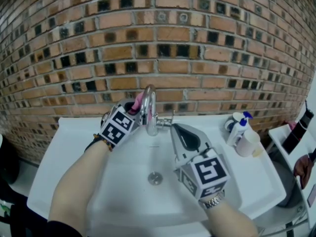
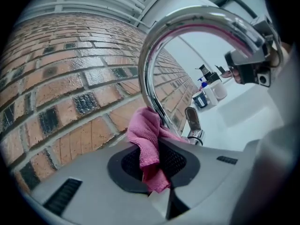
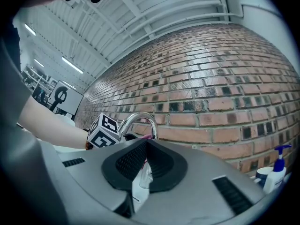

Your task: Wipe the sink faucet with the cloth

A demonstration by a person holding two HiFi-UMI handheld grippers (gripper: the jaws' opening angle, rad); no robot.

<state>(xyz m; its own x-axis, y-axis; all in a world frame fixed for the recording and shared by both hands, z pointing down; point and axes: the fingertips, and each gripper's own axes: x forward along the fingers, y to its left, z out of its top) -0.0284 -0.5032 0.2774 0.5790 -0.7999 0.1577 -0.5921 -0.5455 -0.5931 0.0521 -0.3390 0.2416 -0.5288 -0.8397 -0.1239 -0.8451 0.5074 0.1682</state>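
Pink cloth clamped between the jaws of the left gripper, bunched at the tips with a tail hanging back into the jaw gap. Cloth is pressed on the rear riser of the chrome faucet, low on the neck, just beyond the left gripper's tips; the arch curves overhead and past that gripper. Small faucet lever sits just beyond the cloth, on the far side of the neck. Right gripper has its jaws together with nothing held, tips pointing at the faucet base and near it; contact can't be told. The two grippers flank the faucet, left one higher on the neck. White sink is under both grippers, with the drain beneath the right one. Brick wall behind the faucet. Pump bottle and cup stand on the sink ledge, well off the right gripper's outer side.
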